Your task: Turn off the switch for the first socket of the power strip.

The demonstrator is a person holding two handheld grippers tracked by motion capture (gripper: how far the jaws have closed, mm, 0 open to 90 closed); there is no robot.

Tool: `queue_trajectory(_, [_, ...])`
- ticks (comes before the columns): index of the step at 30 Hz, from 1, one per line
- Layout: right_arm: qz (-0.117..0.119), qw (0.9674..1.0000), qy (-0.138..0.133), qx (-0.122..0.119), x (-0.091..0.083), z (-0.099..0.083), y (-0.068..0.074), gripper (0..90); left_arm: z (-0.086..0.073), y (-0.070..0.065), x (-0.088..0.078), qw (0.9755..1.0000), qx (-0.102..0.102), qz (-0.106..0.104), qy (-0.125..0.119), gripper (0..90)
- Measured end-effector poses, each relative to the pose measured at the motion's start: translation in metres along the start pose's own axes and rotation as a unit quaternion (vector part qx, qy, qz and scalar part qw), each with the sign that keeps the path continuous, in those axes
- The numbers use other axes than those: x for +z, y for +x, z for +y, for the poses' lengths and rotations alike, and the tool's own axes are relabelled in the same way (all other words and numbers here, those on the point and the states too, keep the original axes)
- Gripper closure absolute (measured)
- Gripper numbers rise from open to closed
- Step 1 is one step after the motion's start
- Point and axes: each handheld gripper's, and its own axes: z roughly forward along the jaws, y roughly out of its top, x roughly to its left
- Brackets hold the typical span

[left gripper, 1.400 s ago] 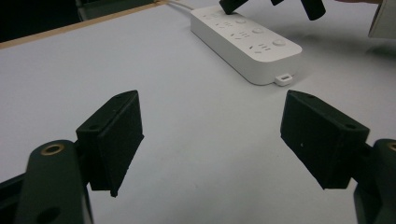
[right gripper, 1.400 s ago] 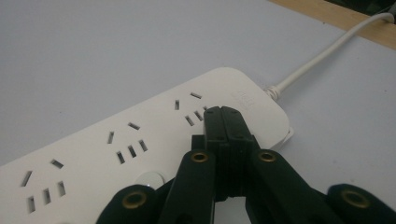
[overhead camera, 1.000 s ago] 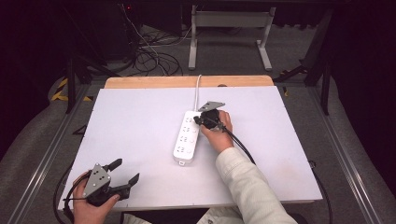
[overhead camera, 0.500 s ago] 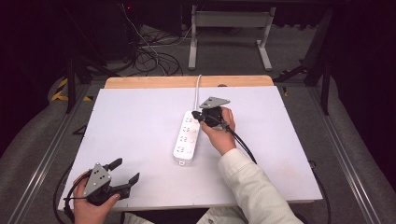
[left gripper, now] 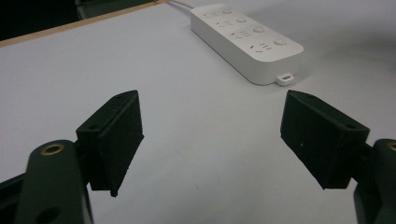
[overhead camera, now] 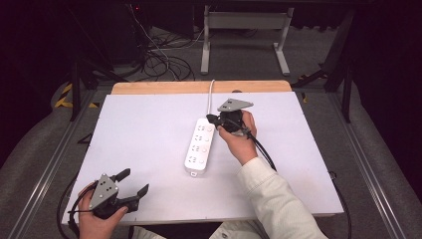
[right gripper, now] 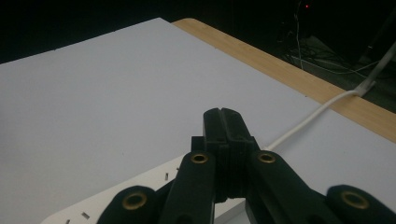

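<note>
**Right gripper poised over the strip's far end**

At the desk's (overhead camera: 149, 124) near-left corner the left gripper (overhead camera: 133, 186) is held spread and empty, well apart from the power strip (overhead camera: 201, 145). The strip lies mid-desk, its long axis running near to far, cord (overhead camera: 211, 94) leading off the far edge. The right gripper (overhead camera: 215, 119), clenched on nothing, is held over the strip's far end.

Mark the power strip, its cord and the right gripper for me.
power strip (overhead camera: 200, 145), high view, middle of its white body.
cord (right gripper: 312, 116), right gripper view, mid-run on the table.
right gripper (overhead camera: 211, 120), high view, jaw tips.
</note>
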Motion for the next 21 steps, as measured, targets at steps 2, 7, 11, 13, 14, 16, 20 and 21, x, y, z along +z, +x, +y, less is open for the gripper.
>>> queue_trajectory(2, [0.002,1.0,0.001,-0.001,-0.002,0.0,0.001,90.0,0.0,0.0,0.0,1.0,-0.001,0.0,0.001,21.2])
queue_trajectory(7, [0.01,0.9999,-0.004,-0.001,-0.007,0.001,0.002,90.0,0.0,0.0,0.0,1.0,-0.001,-0.001,0.001,21.3])
queue_trajectory(11, [0.021,0.9997,-0.012,0.007,-0.016,0.003,0.003,75.1,0.0,0.0,0.0,1.0,0.0,0.001,0.001,21.2])
queue_trajectory(13, [0.022,0.9996,-0.018,0.003,-0.022,0.003,0.005,69.8,0.0,0.0,-0.001,1.0,0.004,0.002,0.002,21.2])
queue_trajectory(14, [0.022,0.9995,-0.021,0.001,-0.025,0.002,0.006,67.0,0.0,0.0,-0.001,1.0,0.004,0.001,0.001,21.2])
queue_trajectory(16, [0.025,0.9994,-0.025,0.004,-0.032,0.001,0.006,59.9,0.0,0.0,-0.001,1.0,0.004,0.002,0.0,21.2])
queue_trajectory(20, [0.03,0.9991,-0.028,0.006,-0.048,-0.004,0.005,51.0,0.001,0.0,0.0,1.0,0.005,0.0,0.0,21.2])
queue_trajectory(21, [0.031,0.9991,-0.029,0.007,-0.052,-0.006,0.005,48.6,0.001,0.0,0.001,1.0,0.004,0.0,0.0,21.3])
